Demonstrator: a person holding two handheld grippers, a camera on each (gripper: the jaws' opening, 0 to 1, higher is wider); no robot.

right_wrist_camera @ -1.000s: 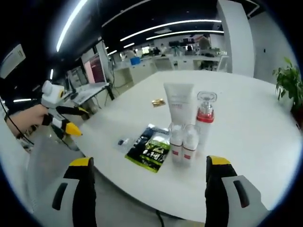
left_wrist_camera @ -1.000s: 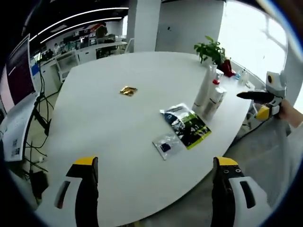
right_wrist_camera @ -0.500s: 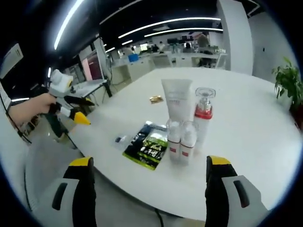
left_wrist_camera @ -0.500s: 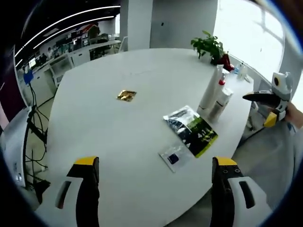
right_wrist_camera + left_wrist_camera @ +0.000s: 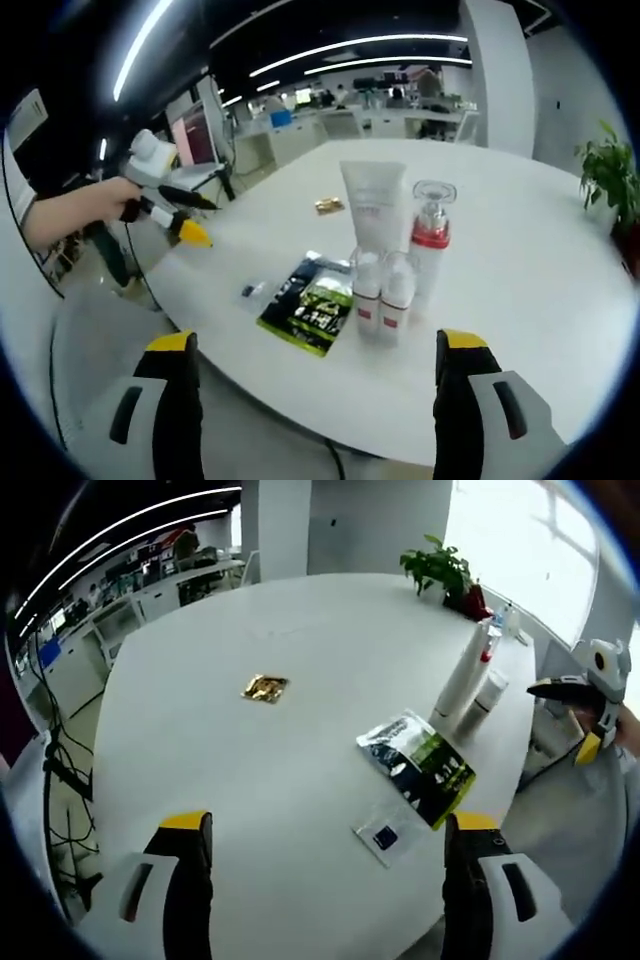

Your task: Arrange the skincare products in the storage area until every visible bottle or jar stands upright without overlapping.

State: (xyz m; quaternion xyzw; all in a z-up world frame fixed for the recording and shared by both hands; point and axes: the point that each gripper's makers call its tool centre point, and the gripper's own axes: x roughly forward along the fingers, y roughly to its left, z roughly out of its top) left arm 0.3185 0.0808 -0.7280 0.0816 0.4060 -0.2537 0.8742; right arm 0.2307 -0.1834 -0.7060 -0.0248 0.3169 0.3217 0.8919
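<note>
Tabletop, white and rounded, is the largest thing in both views and carries everything else. On it, near the edge facing the right gripper view, the skincare products stand in one tight cluster. Biggest of them is a white tube standing upright on its cap, at the back. Just beside it stands a clear pump bottle with a red band and a clear cap. In front of these two stand two small white bottles with red labels, side by side and touching or nearly so. All four are upright. In the left gripper view the same cluster shows as a tall white tube with a shorter bottle close by; the others there are too small to tell apart.

Next to the cluster lies a flat black-and-green sachet, and beyond it a small clear packet with a dark square. Well apart, toward the middle of the table, lies a small gold foil packet.

Both grippers are held off the table's edge. The left gripper has its jaws spread wide with nothing between them. The right gripper likewise stands wide apart and empty. A potted plant sits at the table's far side.
</note>
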